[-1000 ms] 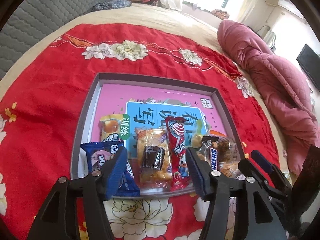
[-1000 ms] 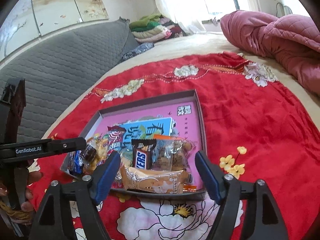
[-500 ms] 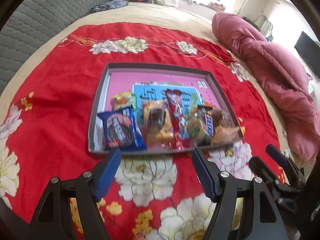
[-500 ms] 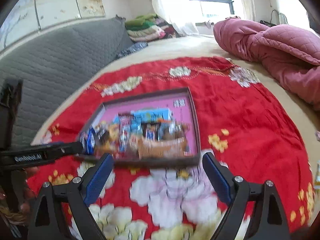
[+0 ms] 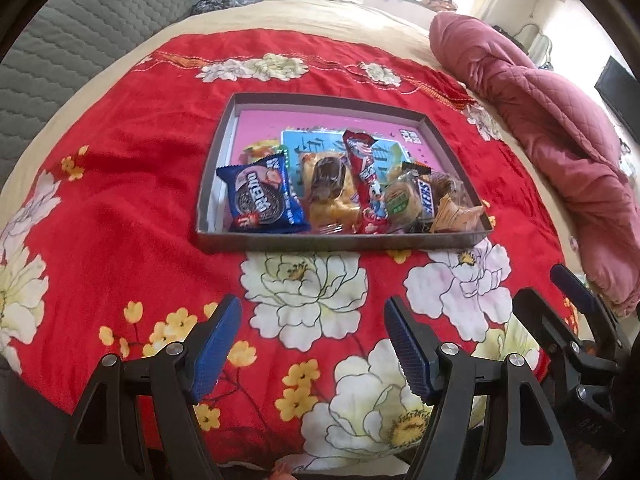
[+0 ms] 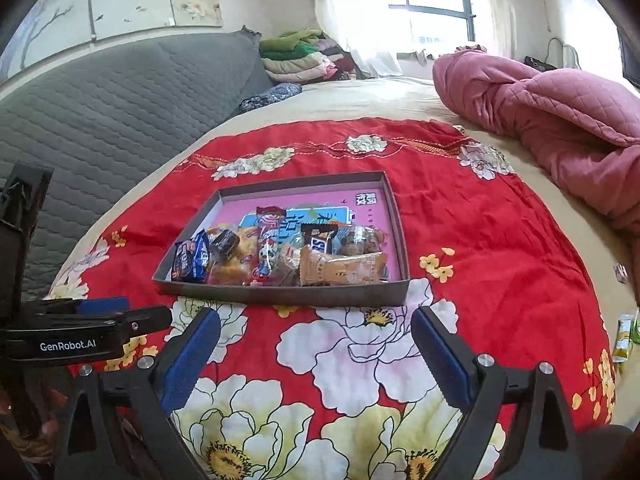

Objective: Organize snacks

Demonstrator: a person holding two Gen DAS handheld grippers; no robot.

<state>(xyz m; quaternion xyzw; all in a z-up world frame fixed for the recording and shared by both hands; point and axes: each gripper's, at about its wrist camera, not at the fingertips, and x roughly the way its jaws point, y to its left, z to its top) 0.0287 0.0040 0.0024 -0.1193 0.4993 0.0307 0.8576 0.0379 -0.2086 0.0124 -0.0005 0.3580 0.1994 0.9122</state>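
A shallow grey tray [image 5: 224, 136] [image 6: 280, 294] with a pink liner sits on a red flowered cloth. Several snacks lie along its near side: a blue Oreo pack [image 5: 262, 198] [image 6: 192, 258], a yellow cake pack [image 5: 330, 190], a red stick pack [image 5: 366, 168], a Snickers bar [image 5: 426, 198] [image 6: 318, 240] and a tan wafer pack [image 6: 344, 266]. My left gripper [image 5: 312, 348] is open over the cloth, short of the tray, with nothing between its fingers. My right gripper [image 6: 316, 356] also hangs short of the tray, its jaws opening wide and empty.
A crumpled pink quilt [image 5: 560, 136] [image 6: 560, 120] lies to the right on the bed. A grey padded headboard [image 6: 100, 112] runs along the left. Small green-yellow packets [image 6: 624, 340] lie at the cloth's right edge. Folded clothes [image 6: 300, 60] are stacked at the back.
Both grippers have drawn back from the tray toward the near edge of the cloth. Both sets of jaws stand wider, and the snacks stay in the tray.
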